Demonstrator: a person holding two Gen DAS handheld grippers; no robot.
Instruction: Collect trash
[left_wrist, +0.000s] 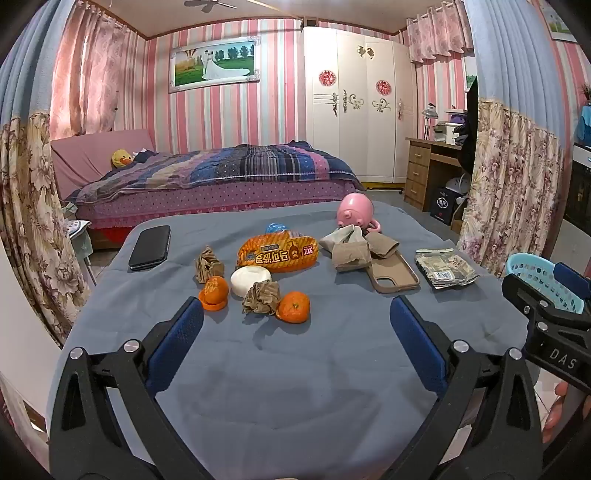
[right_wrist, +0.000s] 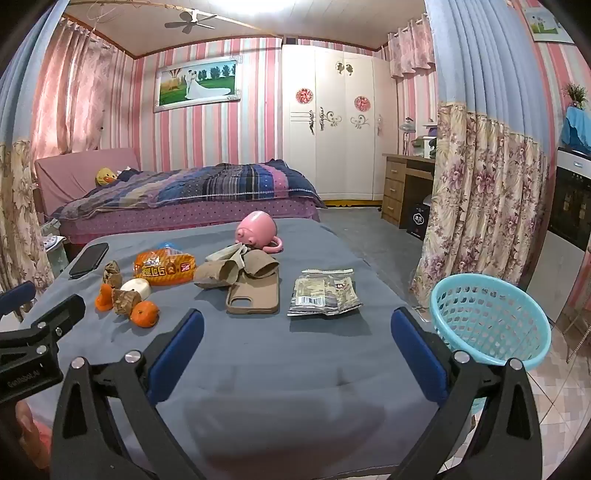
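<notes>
A: On the blue-clothed surface (left_wrist: 280, 369), which items lie at left?

B: Two orange peels (left_wrist: 293, 306), two crumpled brown paper wads (left_wrist: 261, 297), a white round lid (left_wrist: 250, 280) and an orange snack wrapper (left_wrist: 277, 254); a black phone (left_wrist: 150, 248) lies apart at the far left edge.

A: And at centre and right?

B: Torn cardboard pieces (right_wrist: 236, 271) on a brown phone case (right_wrist: 255, 297), a pink pig-shaped cup (right_wrist: 256, 227) behind them, and a flattened silver packet (right_wrist: 324, 297).

A: The grippers?

B: The left gripper (left_wrist: 295, 325) and the right gripper (right_wrist: 297, 334) both stand spread wide, empty, above the cloth. The turquoise basket (right_wrist: 491, 321) sits just off the right edge.
</notes>
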